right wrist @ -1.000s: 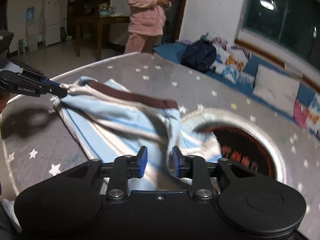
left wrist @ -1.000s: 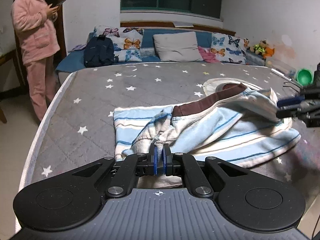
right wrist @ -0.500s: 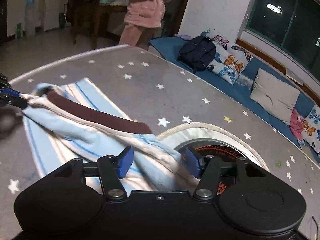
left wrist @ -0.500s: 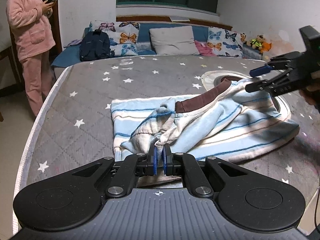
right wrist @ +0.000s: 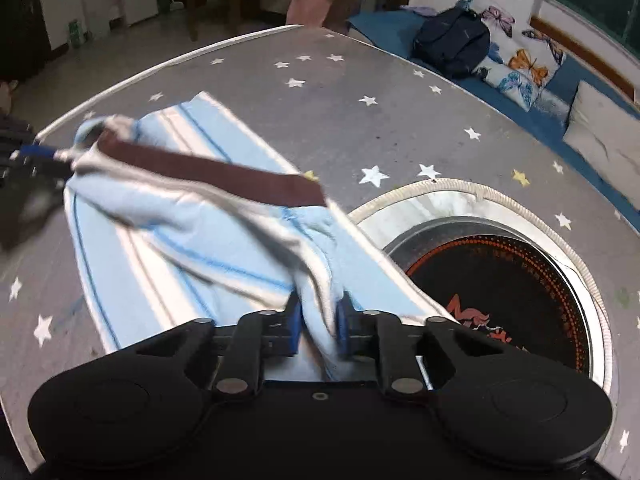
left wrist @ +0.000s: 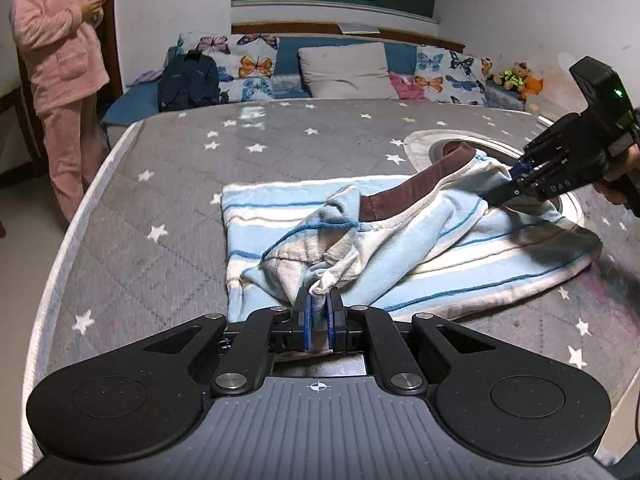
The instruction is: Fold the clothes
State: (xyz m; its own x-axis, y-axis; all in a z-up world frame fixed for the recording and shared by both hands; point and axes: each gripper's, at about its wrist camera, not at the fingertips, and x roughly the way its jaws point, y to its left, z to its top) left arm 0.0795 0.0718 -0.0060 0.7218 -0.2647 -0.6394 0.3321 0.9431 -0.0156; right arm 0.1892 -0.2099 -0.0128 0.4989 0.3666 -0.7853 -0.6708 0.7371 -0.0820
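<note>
While the left gripper pinches a bunched fold of the blue striped garment on the star-patterned mattress, the right gripper clamps its far end beside the round opening; beyond stands a person in pink

Plenty of open room on the grey star-print table: the whole left half of the left wrist frame was bare right out to the white edge. The striped garment sprawled across the middle, bunched up in front of the left claw. At mid right of that frame the right claw reached in over the fabric, blocking that side. Behind it sat a round recessed burner in the tabletop. A person in pink stood off the table's far left corner, well apart.
</note>
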